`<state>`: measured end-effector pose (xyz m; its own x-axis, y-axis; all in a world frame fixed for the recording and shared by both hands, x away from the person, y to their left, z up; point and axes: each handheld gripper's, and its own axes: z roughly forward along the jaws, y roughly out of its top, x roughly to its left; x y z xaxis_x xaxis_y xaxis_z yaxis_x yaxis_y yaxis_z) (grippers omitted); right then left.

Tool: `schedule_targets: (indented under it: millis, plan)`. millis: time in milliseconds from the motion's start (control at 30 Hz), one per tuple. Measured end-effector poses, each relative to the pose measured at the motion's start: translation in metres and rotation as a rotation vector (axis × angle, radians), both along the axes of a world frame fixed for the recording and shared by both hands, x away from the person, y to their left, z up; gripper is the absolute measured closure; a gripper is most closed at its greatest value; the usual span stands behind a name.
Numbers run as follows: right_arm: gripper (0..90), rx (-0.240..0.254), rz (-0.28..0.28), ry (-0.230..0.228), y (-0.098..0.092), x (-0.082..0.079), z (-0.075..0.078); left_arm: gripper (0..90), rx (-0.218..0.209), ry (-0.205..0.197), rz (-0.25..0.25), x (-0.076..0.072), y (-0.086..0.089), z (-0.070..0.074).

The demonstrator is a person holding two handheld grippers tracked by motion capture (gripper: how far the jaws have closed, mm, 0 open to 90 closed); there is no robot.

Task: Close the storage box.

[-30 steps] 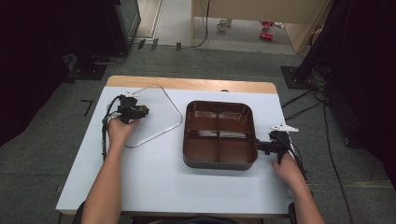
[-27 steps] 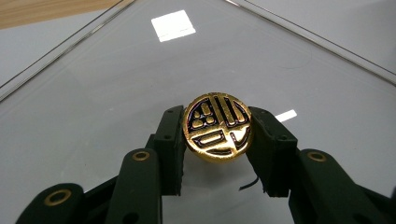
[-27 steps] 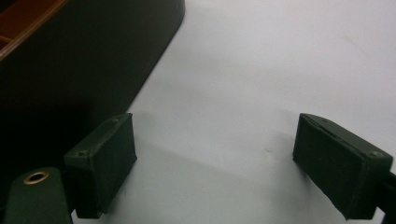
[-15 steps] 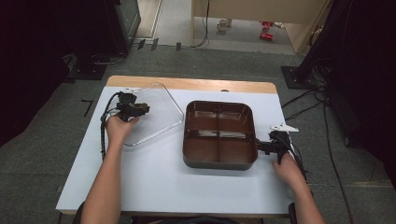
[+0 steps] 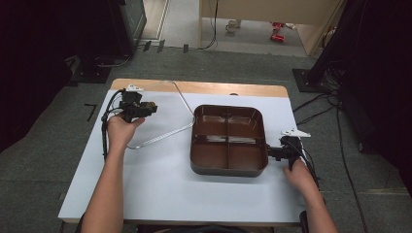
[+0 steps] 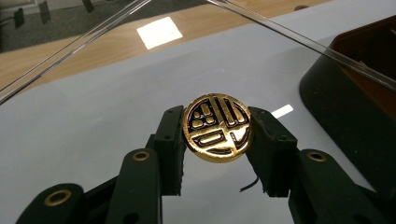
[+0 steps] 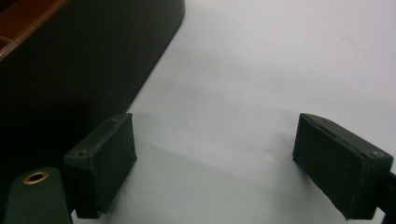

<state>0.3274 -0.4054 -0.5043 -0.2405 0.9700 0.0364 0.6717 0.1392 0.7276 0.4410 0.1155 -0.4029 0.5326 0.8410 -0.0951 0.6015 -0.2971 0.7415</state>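
Observation:
A clear plastic lid with a round gold knob is at the table's left, tilted with its far edge raised. My left gripper is shut on that knob, one black pad on each side. A dark brown tray with four compartments sits right of centre; its corner lies just beyond the lid's edge. My right gripper stands open, low over the table, beside the tray's right wall, with nothing between its fingers.
The white table top has a wooden strip along its far edge. Cables run over the grey floor to the right of the table, and dark equipment stands at both sides.
My left gripper has moved slightly up and away with the knob, raising the lid's far edge. The right gripper and the tray have stayed put.

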Motion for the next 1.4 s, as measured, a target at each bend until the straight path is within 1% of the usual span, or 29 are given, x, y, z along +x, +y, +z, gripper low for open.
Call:
schedule_targets:
  millis: [100, 300, 367, 467, 633, 667, 767, 800, 933, 1033, 1100, 1167, 1233, 1333, 1400]
  plan:
    - [12.8, 0.0, 0.0, 0.0, 0.0, 0.0, 0.0, 59.4, -0.023, 0.007, -0.021, -0.003, -0.004, 0.009]
    - [12.8, 0.0, 0.0, 0.0, 0.0, 0.0, 0.0, 59.4, -0.035, -0.016, -0.073, -0.012, -0.019, 0.024]
    - [12.7, 0.001, -0.001, 0.001, 0.0, 0.0, 0.0, 59.4, -0.045, -0.023, -0.09, -0.014, -0.024, 0.025]
    - [12.8, 0.001, -0.001, 0.001, 0.0, 0.0, 0.0, 59.4, -0.066, -0.012, -0.11, -0.016, -0.03, 0.026]
    - [12.7, 0.0, 0.0, 0.0, 0.0, 0.0, 0.0, 59.4, -0.081, -0.01, -0.155, -0.021, -0.043, 0.028]
    - [12.7, 0.0, 0.0, 0.0, 0.0, 0.0, 0.0, 59.4, -0.078, -0.011, -0.163, -0.022, -0.046, 0.029]
    - [12.8, 0.001, -0.001, 0.002, 0.0, 0.0, 0.0, 59.4, -0.065, -0.032, -0.186, -0.027, -0.059, 0.028]
    - [12.7, 0.0, 0.0, 0.001, 0.0, 0.0, 0.0, 59.4, -0.063, -0.032, -0.192, -0.029, -0.063, 0.028]
    - [12.7, -0.001, 0.0, 0.0, 0.0, 0.0, 0.0, 59.5, -0.075, -0.029, -0.228, -0.033, -0.079, 0.024]
    - [12.7, 0.0, 0.0, 0.0, 0.0, 0.0, 0.0, 59.4, -0.077, -0.025, -0.245, -0.037, -0.091, 0.021]
    - [12.7, -0.002, 0.001, -0.001, 0.0, 0.0, 0.0, 59.4, -0.089, -0.017, -0.268, -0.039, -0.097, 0.019]
    - [12.7, 0.0, 0.0, 0.001, 0.0, 0.0, 0.0, 59.4, -0.118, -0.009, -0.287, -0.042, -0.106, 0.018]
    - [12.6, 0.001, 0.0, 0.001, 0.0, 0.0, 0.0, 59.4, -0.123, -0.009, -0.3, -0.044, -0.113, 0.016]
    - [12.7, -0.001, 0.001, 0.001, 0.0, 0.0, 0.0, 59.4, -0.101, -0.024, -0.322, -0.049, -0.125, 0.014]
    - [12.6, -0.002, 0.002, 0.001, 0.0, 0.0, 0.0, 59.4, -0.094, -0.032, -0.326, -0.051, -0.132, 0.011]
